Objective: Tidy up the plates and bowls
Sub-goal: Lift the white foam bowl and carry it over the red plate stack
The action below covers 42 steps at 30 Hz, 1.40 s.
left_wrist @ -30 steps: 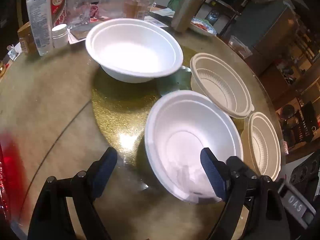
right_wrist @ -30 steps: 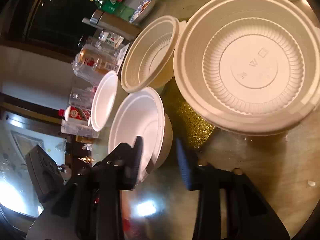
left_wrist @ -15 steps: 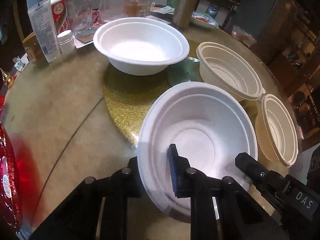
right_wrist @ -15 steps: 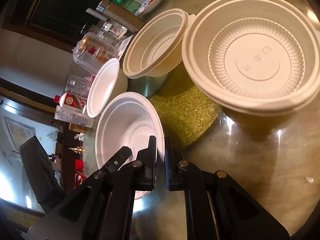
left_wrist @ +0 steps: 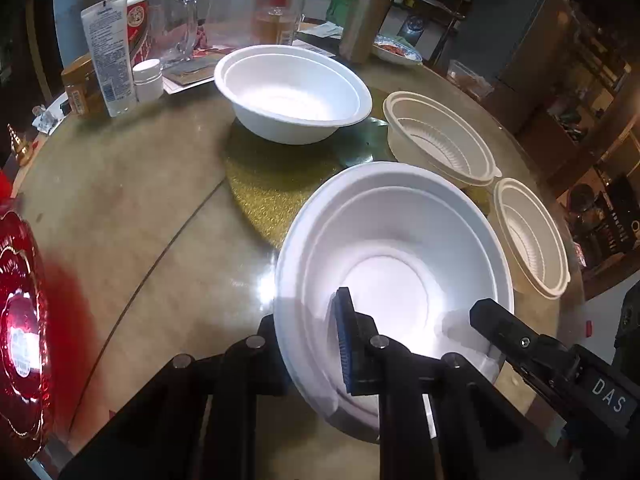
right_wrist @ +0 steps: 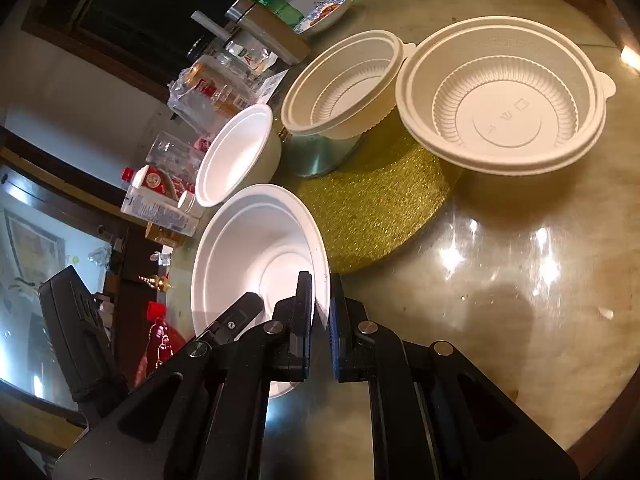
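Seen from the left wrist, the left gripper pinches the near rim of a white foam bowl, one blue-padded finger inside the wall and the other outside it; its jaws have just been closing, with the rim between them. The bowl tilts over a round glass-topped table, at the edge of a gold glitter mat. A second white bowl sits at the mat's far side, and two cream ribbed bowls, the farther cream bowl and the nearer cream bowl, stand to the right. The black tip of the right gripper reaches in over the held bowl's right rim. A tube, a small jar, glasses and a steel flask crowd the table's far edge; a red ornament glows at left. From the right wrist, the right gripper is pressed onto the same white foam bowl's rim, the thin wall caught between its nearly touching pads. Beyond it stand the second white bowl, the farther cream bowl and the nearer cream bowl, partly on the gold mat. The left gripper's black finger shows at the bowl's opposite rim.
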Motion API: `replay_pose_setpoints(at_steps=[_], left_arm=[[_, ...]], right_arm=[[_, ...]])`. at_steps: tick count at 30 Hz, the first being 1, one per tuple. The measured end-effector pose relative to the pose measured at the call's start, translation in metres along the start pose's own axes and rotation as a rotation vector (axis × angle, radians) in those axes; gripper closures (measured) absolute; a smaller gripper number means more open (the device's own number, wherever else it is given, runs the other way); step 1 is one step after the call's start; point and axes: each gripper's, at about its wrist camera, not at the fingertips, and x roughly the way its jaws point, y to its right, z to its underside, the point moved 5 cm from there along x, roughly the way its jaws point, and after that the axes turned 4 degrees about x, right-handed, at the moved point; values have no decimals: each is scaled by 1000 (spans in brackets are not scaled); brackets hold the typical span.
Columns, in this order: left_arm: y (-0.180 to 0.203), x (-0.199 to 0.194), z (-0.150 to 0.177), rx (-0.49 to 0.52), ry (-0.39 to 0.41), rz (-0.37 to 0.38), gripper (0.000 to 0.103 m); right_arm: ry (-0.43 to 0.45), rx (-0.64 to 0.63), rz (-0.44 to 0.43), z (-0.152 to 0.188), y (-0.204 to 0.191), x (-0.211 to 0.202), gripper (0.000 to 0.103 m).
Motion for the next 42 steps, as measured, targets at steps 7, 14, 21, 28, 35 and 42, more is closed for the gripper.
replay_pose_setpoints(at_steps=[7, 14, 21, 28, 35, 42], left_arm=[[-10, -16, 12, -14, 14, 9, 89], [-15, -30, 26, -13, 32, 3, 89], [-19, -40, 38, -3, 55, -4, 89], [-26, -46, 49, 4, 59, -13, 89], [-35, -61, 63, 16, 93, -41, 89], [-46, -70, 68, 1, 107, -44, 89]], right_arm=[[-2, -30, -7, 15, -12, -7, 96], [-3, -53, -16, 28, -19, -13, 96], [-10, -74, -21, 41, -23, -17, 96], [-26, -90, -34, 56, -26, -18, 96], [-28, -118, -38, 66, -36, -18, 96], [-36, -149, -41, 76, -51, -14, 96]])
